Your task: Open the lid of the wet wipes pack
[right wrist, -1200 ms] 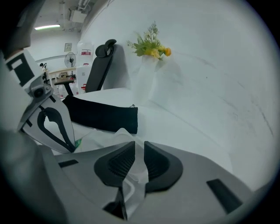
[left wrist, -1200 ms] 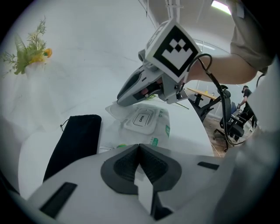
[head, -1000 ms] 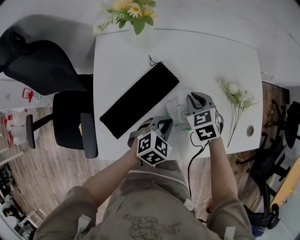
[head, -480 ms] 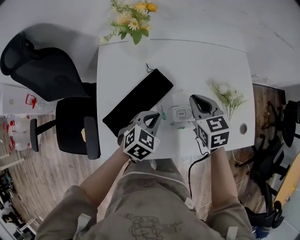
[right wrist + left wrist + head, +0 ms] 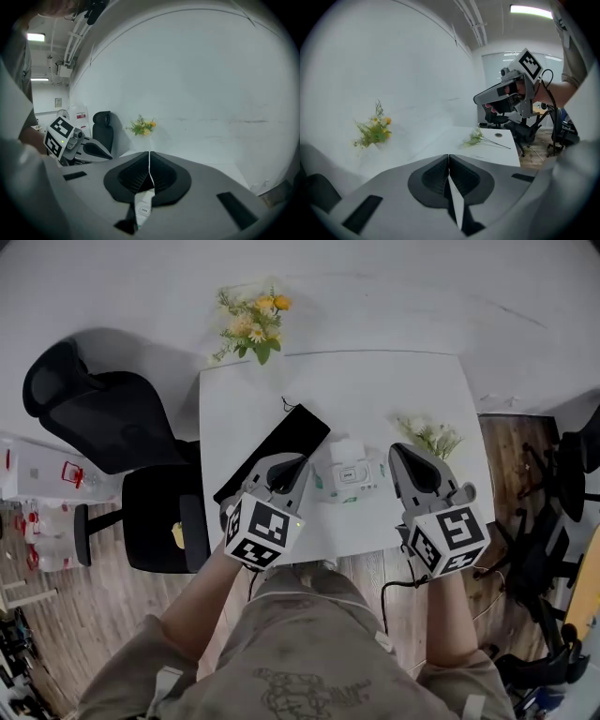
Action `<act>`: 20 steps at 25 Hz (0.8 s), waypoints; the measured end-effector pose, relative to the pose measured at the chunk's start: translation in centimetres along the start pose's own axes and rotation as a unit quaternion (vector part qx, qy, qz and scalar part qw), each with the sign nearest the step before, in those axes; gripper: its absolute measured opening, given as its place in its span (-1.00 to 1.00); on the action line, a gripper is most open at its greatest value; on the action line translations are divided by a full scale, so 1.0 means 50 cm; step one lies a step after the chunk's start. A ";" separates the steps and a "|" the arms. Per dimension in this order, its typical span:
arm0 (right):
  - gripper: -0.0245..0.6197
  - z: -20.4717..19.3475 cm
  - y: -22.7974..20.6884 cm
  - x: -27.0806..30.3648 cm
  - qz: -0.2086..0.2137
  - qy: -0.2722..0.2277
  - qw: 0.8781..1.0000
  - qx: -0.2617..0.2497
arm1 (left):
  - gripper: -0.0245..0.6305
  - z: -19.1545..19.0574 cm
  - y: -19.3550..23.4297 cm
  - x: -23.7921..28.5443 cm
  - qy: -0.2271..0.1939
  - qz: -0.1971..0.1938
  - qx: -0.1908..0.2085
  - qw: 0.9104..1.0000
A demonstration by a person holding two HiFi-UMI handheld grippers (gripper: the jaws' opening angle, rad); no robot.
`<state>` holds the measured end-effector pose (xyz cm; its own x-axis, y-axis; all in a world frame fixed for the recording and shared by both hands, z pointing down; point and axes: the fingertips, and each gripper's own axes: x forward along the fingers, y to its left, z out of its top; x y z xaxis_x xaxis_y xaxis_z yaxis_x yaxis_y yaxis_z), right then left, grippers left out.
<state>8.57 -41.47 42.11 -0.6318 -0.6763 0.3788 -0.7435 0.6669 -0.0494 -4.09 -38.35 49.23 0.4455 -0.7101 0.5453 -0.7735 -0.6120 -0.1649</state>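
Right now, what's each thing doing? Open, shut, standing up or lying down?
Left gripper: shut, nothing in it.
Right gripper: just closed, shut, nothing in it.
Wipes pack: lying flat on the table; lid too small to tell.
Black pouch: lying flat.
Flower bunch: standing upright.
Loose flowers: lying down.
Chair: standing, nobody sitting in it.

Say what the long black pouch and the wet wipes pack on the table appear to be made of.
Black pouch: probably woven fabric or a soft synthetic, matte; it shows no glare and has a thin cord pull at its far end. Wet wipes pack: likely thin white plastic film, with soft rounded edges; the rectangular lid on top looks like rigid moulded plastic.
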 end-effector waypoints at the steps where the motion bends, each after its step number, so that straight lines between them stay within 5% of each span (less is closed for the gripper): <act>1: -0.81 0.016 0.006 -0.017 -0.001 -0.011 1.000 0.000 | -0.87 0.017 -0.002 -0.012 -0.009 0.001 0.004 1.000; 10: -0.81 0.097 0.068 -0.138 -0.007 -0.070 0.998 -0.008 | -0.87 0.118 -0.033 -0.110 -0.063 0.000 0.028 0.998; 20: -0.81 0.069 0.106 -0.215 -0.021 -0.075 0.997 0.004 | -0.87 0.143 -0.088 -0.188 -0.088 -0.007 0.030 0.996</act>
<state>10.66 -31.75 34.62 -0.6255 -0.7428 0.2387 -0.7712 0.6351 -0.0446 -1.67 -31.45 38.96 0.5318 -0.7488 0.3956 -0.7412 -0.6375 -0.2103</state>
